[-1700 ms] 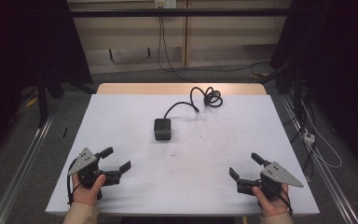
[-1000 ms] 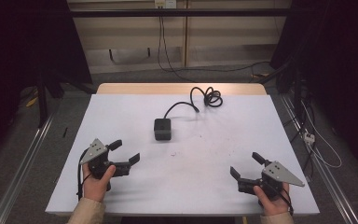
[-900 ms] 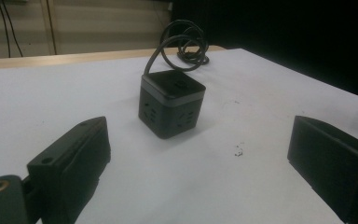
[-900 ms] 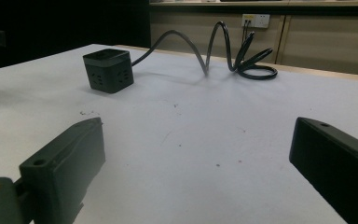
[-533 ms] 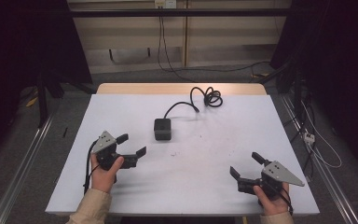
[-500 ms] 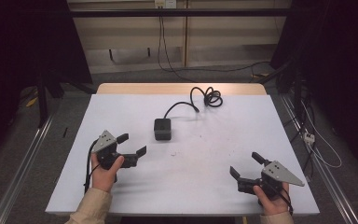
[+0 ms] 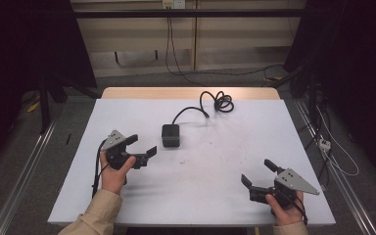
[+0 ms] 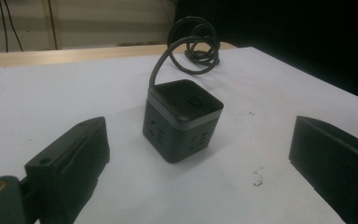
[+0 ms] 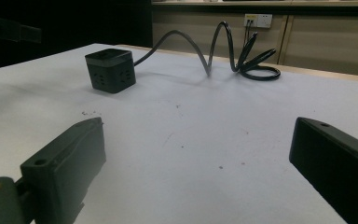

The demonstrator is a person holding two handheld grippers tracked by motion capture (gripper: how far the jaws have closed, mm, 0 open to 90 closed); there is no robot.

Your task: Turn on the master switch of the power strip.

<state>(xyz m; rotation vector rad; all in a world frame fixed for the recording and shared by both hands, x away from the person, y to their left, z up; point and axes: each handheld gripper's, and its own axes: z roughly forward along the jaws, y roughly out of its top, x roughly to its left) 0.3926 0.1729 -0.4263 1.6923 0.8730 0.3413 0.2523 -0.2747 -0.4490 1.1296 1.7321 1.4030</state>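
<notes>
A white tabletop (image 7: 215, 161) with a bare wooden strip along its far edge. A black cube power socket (image 7: 171, 135) sits on it, left of centre toward the far side, a grey band just under its top. Its dark cable (image 7: 210, 105) runs right and away, ending in loose coils near the far edge. Small dark specks mark the surface near the middle.

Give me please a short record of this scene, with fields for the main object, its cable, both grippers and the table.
main object: black cube power socket, upright on the table, not held
cable: grey cable running from the cube to a loose coil near the far edge
left gripper: open, close beside the cube, pointing at it, not touching
right gripper: open, near the front right corner, far from the cube
table: white top with small dark specks
</notes>
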